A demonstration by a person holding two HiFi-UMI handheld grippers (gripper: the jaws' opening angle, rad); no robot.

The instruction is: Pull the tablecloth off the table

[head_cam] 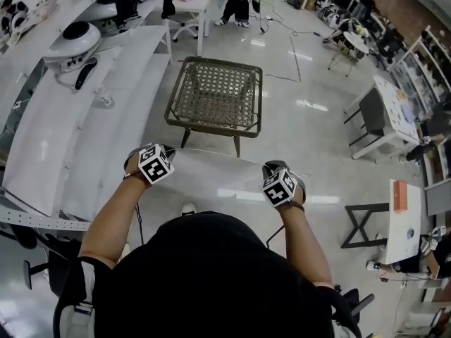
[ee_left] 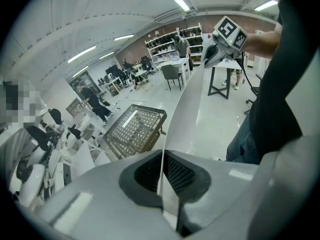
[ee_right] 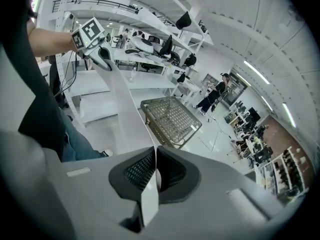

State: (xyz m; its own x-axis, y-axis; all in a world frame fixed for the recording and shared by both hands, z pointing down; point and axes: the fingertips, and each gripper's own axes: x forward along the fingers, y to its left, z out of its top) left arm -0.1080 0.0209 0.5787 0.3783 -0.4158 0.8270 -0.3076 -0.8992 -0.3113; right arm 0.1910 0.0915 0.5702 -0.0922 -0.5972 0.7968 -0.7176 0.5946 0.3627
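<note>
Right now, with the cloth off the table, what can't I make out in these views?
- Head view: the tablecloth's lower edge, hidden behind the person's head and shoulders.
- Left gripper view: the table's lower frame, cut off by the gripper's body.
- Both gripper views: the tablecloth end behind the left gripper and right gripper, blocked by their bodies.

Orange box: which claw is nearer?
Right. The right claw, shut on the cloth, sits toward the orange box; the left claw holds the cloth's far end.
</note>
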